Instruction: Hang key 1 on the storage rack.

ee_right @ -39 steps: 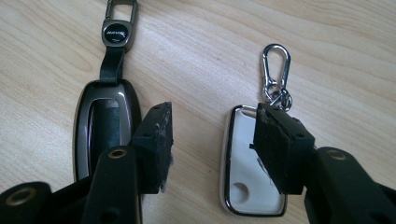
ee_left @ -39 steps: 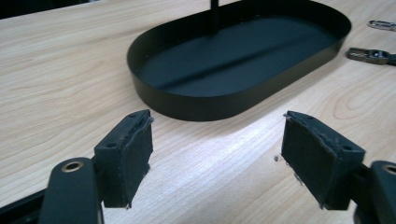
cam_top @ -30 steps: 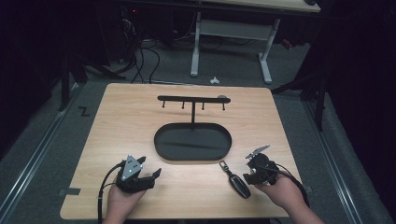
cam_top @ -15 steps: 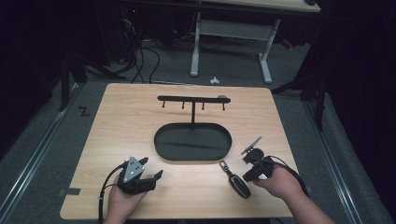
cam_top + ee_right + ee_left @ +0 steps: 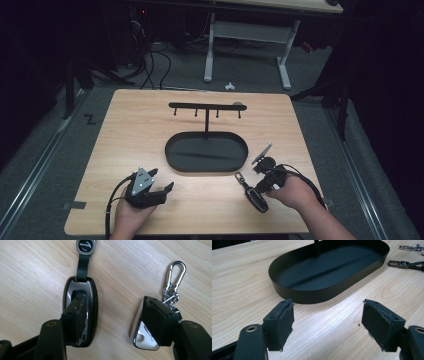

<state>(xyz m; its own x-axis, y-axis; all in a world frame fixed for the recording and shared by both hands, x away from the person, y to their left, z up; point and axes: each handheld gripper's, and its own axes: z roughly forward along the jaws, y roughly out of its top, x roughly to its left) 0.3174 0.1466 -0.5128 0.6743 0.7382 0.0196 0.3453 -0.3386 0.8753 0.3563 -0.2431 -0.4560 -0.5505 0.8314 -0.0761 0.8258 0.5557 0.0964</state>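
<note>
From above, your right gripper (image 5: 261, 170) hovers over the black key fob (image 5: 254, 194) near the table's (image 5: 125, 130) front edge, just right of the oval tray (image 5: 206, 152). Left gripper view: your left gripper (image 5: 327, 325) has its jaws spread wide, empty, facing the tray. Right gripper view — jaws just opening (nothing pinched), one above the fob, the other above a silver fob (image 5: 142, 337) with a clip (image 5: 173, 277).
</note>
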